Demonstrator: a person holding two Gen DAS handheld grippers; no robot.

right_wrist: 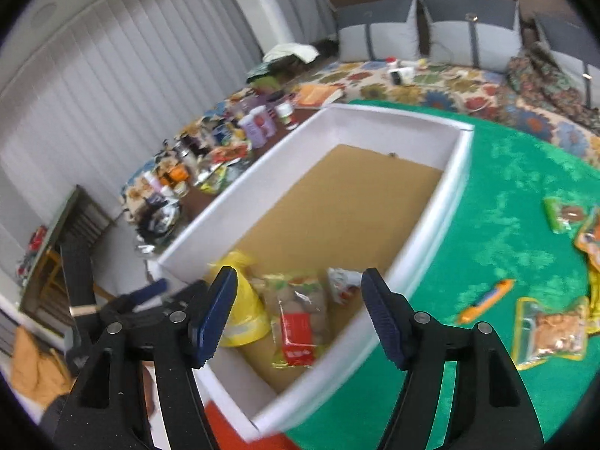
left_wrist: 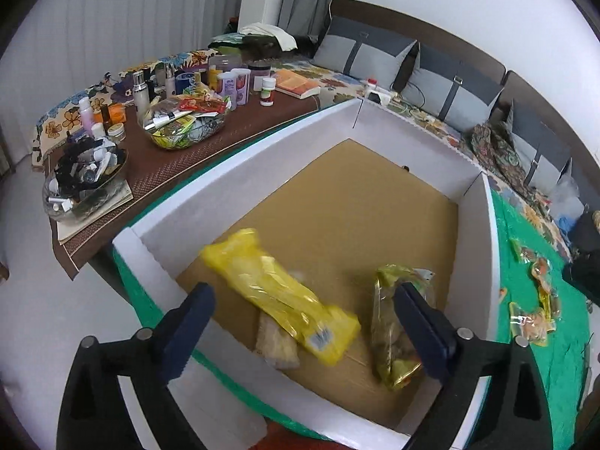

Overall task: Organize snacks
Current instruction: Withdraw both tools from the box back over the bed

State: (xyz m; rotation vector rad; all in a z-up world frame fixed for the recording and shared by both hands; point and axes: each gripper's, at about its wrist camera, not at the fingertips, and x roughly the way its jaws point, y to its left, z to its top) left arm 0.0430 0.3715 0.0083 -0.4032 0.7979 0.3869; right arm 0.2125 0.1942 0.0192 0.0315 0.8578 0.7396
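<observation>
Both the left gripper (left_wrist: 300, 328) and right gripper (right_wrist: 300, 313) have released fingers, holding nothing, above the white cardboard box (left_wrist: 240, 172), where the light, crinkly, slippery yellow plastic snack bag (left_wrist: 277, 292) at lower centre should be pinched across its narrow middle.

Count: 1 white box (left_wrist: 240, 157), cardboard floor. Inside: 1 yellow snack bag (left_wrist: 277, 296), 1 clear cookie pack (right_wrist: 298, 322), 1 pale wafer pack (left_wrist: 275, 345), partly hidden. On green cloth (right_wrist: 498, 202): roughly 4 snack packets (right_wrist: 555, 332), blurred, plus 1 orange pen-like item (right_wrist: 487, 300). Grey cushions (right_wrist: 378, 26): 3.

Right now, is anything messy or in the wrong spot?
Yes. Several snack packets lie loose on the green cloth outside the white box, beside an orange pen-like thing. In the box, the yellow bag lies askew over a pale packet.
</observation>
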